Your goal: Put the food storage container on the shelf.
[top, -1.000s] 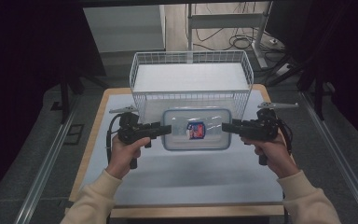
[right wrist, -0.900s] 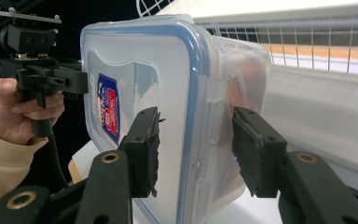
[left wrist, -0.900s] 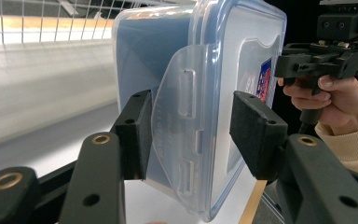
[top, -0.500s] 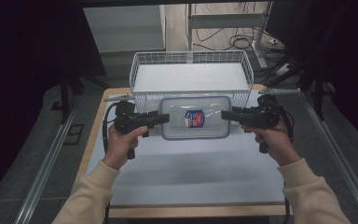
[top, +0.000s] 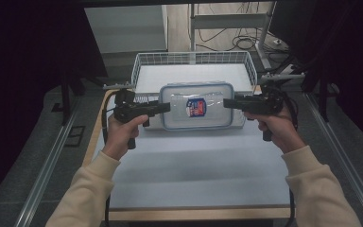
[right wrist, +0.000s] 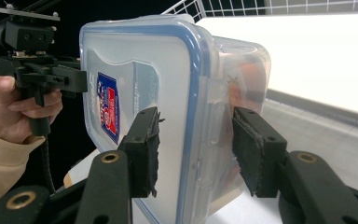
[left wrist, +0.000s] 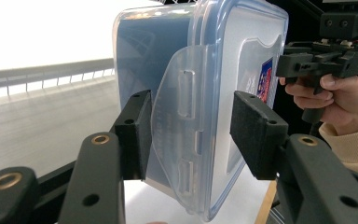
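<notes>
A clear plastic container [top: 196, 106] with a blue-rimmed lid and a red and blue label hangs level above the table, just in front of the wire basket. My left gripper [top: 165, 107] is shut on its left end and my right gripper [top: 227, 102] on its right end. In the left gripper view the container [left wrist: 200, 70] stands between the pads [left wrist: 137, 135] at its latch flap, with the right gripper [left wrist: 284, 67] beyond. The right gripper view has the container [right wrist: 140, 70] held in my right gripper [right wrist: 196, 149], with the left gripper [right wrist: 81, 79] behind it.
A white wire basket [top: 194, 57] stands at the back of the table, just behind the container. The white table top [top: 194, 165] stretches toward the person. Metal rails run along both sides, and cables lie on the floor behind.
Both grippers have carried the container up and away from the person, from the table top toward the basket's front wall.
</notes>
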A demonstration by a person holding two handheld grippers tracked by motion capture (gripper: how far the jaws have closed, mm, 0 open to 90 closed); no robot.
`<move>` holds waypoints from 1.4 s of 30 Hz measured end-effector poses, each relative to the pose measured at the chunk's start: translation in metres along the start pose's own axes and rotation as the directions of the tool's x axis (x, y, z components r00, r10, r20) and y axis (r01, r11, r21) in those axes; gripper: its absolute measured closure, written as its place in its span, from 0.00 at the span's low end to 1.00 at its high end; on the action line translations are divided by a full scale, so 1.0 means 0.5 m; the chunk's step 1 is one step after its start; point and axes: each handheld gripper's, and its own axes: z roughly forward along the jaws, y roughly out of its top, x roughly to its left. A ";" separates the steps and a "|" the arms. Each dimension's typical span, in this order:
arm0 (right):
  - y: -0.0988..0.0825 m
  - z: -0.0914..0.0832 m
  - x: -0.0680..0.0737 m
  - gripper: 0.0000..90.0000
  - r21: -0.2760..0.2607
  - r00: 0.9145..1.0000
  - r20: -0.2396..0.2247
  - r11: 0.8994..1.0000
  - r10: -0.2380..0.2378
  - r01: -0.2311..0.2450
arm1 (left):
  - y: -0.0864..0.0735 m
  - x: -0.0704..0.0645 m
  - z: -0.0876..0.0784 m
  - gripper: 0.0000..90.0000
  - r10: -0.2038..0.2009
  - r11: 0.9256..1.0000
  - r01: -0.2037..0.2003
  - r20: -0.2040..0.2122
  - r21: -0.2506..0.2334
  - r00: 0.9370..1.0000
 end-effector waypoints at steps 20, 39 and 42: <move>0.090 0.039 -0.056 0.58 -0.014 1.000 0.003 0.999 0.029 -0.029 | 0.108 0.059 0.029 0.55 -0.002 1.000 0.002 -0.001 0.010 1.000; 0.147 0.097 -0.122 0.58 0.014 0.996 0.006 0.996 0.091 -0.091 | 0.165 0.134 0.061 0.55 -0.058 0.998 0.058 -0.003 0.027 0.998; 0.156 0.104 -0.133 0.58 0.016 0.994 0.009 0.994 0.110 -0.110 | 0.173 0.148 0.071 0.55 -0.076 0.997 0.076 0.004 0.031 0.997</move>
